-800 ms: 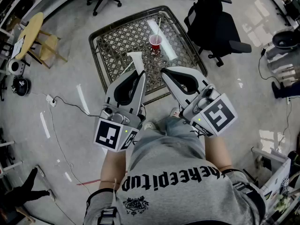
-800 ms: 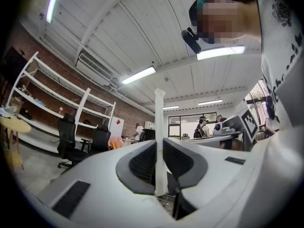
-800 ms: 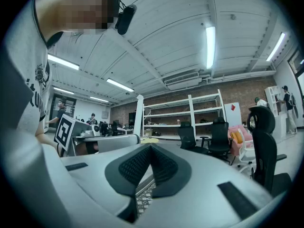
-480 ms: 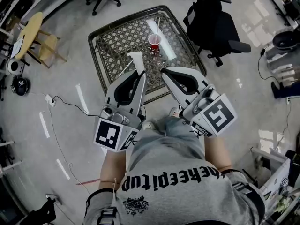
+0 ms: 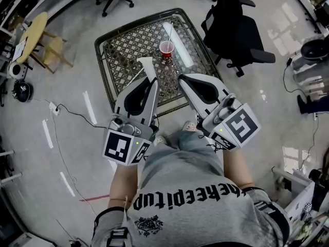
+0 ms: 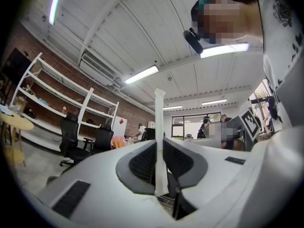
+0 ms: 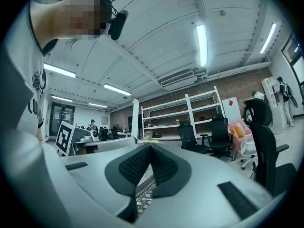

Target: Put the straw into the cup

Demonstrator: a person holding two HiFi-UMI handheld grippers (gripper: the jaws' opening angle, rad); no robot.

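Note:
A red cup [image 5: 166,47] stands on the lattice-top table [image 5: 123,45]; a thin pale straw [image 5: 168,35] appears to lean out of it. My left gripper [image 5: 153,81] is raised in front of me, short of the table, shut on a white paper wrapper [image 5: 147,66] that sticks up past its tips. In the left gripper view the wrapper [image 6: 159,137] stands upright, pinched between the jaws. Beside it, my right gripper [image 5: 180,79] is shut with nothing in it; its pads [image 7: 142,163] meet. From the right gripper view the wrapper [image 7: 135,120] shows at left.
A long white strip [image 5: 180,45] lies on the table beside the cup. A thin stick [image 5: 135,76] lies near the table's front edge. A black office chair [image 5: 234,27] stands right of the table and a yellow stool [image 5: 38,37] to its left. A cable [image 5: 77,115] runs over the floor.
Both grippers keep their pose and the wrapper stays pinched. The table and cup have slid slightly up and left in the head view.

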